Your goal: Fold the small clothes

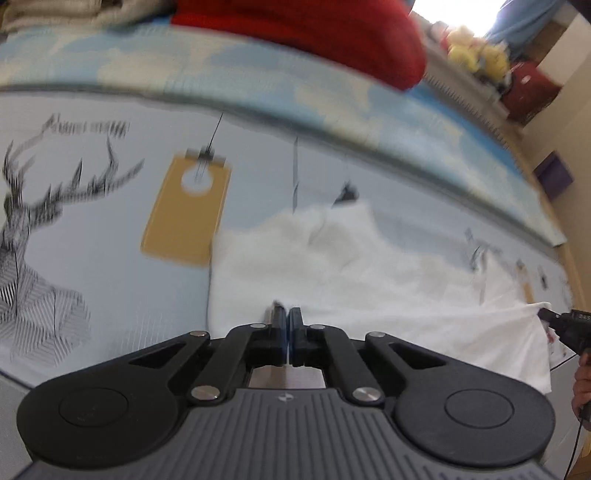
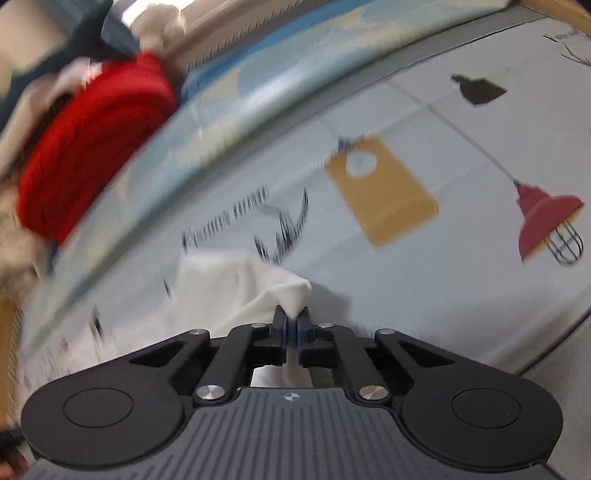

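A small white garment lies spread on a pale printed sheet. My left gripper is shut at the garment's near edge, with the cloth at its tips. In the left wrist view my right gripper pinches the garment's right corner. In the right wrist view the right gripper is shut on a bunched corner of the white garment, which is lifted off the sheet. Both views are motion-blurred.
A red knitted garment lies at the far edge on a blue-and-white cloth; it also shows in the right wrist view. Yellow plush toys sit far right. The sheet carries deer, tag and lamp prints.
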`<state>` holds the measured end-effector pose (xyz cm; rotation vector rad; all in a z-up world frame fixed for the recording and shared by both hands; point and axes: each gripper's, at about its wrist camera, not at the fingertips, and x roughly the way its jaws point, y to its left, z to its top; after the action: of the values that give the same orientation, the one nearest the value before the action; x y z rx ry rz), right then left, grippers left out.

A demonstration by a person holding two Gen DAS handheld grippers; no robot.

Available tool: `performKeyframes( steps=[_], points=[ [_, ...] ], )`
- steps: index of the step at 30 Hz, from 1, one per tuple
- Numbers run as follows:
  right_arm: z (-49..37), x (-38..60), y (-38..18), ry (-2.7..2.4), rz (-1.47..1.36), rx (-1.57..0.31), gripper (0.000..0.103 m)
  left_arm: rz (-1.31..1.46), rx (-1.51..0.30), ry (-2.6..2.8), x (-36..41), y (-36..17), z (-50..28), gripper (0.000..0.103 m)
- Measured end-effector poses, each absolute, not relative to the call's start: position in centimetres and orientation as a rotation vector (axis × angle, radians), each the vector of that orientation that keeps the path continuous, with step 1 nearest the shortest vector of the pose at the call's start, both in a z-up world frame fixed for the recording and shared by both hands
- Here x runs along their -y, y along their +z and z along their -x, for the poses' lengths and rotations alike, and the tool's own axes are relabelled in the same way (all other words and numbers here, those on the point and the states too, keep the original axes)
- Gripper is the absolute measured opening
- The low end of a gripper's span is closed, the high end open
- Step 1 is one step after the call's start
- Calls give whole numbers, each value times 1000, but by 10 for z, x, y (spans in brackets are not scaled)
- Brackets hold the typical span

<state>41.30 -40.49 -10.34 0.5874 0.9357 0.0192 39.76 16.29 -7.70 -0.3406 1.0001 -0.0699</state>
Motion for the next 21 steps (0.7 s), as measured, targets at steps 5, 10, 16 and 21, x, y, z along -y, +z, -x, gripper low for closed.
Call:
performKeyframes(
  steps=[5, 10, 16, 21],
  points=[
    [-429, 385, -92, 49, -426, -903, 5, 248, -952, -25, -155, -72, -397, 1],
    [-429, 381, -96, -124, -238, -878, 6, 241, -986, -24, -156, -75, -399, 1],
    [-403, 410, -71, -34, -322, -843, 8, 229, -1014, -61, -157, -74, -396, 2],
    [-347, 373, -58, 347, -22, -922, 34, 238, -1030, -91, -156, -76, -393, 2]
  ],
)
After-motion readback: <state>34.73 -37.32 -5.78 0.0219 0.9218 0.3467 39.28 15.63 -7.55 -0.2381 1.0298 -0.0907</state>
